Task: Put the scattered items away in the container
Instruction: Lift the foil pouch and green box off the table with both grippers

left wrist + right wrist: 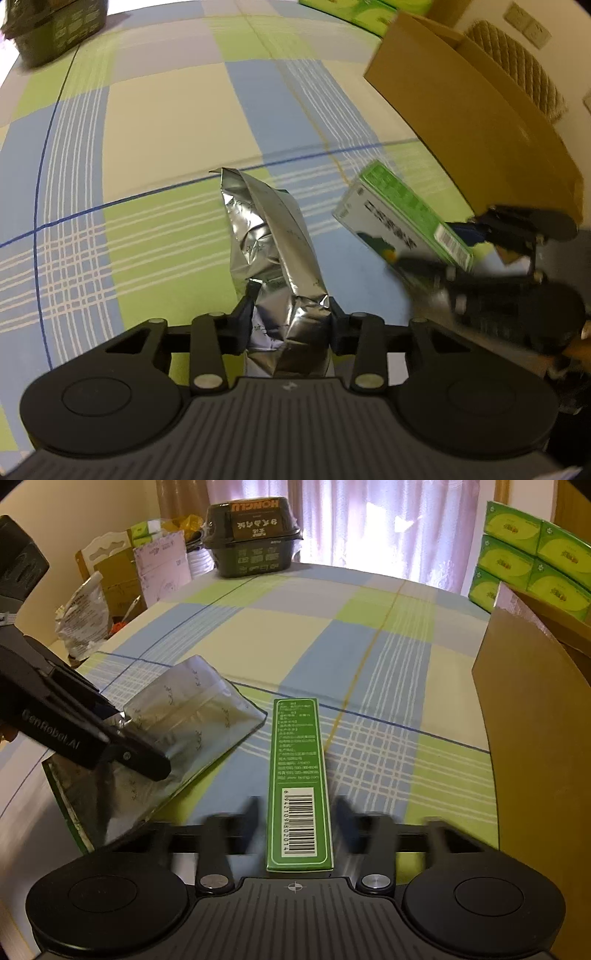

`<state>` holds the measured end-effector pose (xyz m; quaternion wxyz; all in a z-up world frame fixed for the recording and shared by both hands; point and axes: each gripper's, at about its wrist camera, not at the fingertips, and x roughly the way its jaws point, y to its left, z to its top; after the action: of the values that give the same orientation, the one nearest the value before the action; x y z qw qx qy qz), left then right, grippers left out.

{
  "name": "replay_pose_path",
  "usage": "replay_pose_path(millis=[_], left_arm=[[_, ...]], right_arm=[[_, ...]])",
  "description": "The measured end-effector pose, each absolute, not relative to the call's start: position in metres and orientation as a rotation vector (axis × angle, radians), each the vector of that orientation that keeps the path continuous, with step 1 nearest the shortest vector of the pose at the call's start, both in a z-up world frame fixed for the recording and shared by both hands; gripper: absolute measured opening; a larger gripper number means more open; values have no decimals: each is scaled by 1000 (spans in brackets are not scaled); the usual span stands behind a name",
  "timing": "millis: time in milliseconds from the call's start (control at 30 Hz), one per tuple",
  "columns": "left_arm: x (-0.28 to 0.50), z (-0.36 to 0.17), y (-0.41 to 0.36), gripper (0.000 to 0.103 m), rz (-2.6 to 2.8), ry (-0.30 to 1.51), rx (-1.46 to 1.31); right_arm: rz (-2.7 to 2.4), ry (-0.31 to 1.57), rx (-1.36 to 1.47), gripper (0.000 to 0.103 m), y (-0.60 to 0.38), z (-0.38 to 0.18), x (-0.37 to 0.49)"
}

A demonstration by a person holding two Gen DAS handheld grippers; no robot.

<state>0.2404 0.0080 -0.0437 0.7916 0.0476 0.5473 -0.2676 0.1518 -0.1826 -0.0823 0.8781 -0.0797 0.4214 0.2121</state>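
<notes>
A crumpled silver foil pouch point(266, 229) sticks forward from my left gripper point(291, 306), which is shut on its near end. In the right wrist view the pouch point(192, 716) lies low over the checked cloth with the left gripper point(114, 731) clamped on it. A long green and white box point(299, 775) lies between the fingers of my right gripper point(298, 812). Both fingers are motion-blurred, and a narrow gap shows on each side of the box. From the left wrist view the box point(402, 218) sits in front of the open cardboard carton point(472, 122).
The cardboard carton point(535, 720) stands at the table's right side, with stacked green tissue packs point(528, 561) behind it. A dark lidded food tub point(251, 539) sits at the far edge. A plastic bag point(85, 620) and clutter lie beyond the left edge of the checked tablecloth point(369, 646).
</notes>
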Motion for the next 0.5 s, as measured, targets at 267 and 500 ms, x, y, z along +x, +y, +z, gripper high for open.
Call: replay_pose_path(millis=[267, 500], left_arm=[[247, -48, 14, 45, -563, 1210, 62], [254, -57, 12, 52, -561, 1243, 60]], right_arm=[[438, 880, -177, 39, -182, -84, 152], [442, 883, -207, 39, -178, -88, 152]])
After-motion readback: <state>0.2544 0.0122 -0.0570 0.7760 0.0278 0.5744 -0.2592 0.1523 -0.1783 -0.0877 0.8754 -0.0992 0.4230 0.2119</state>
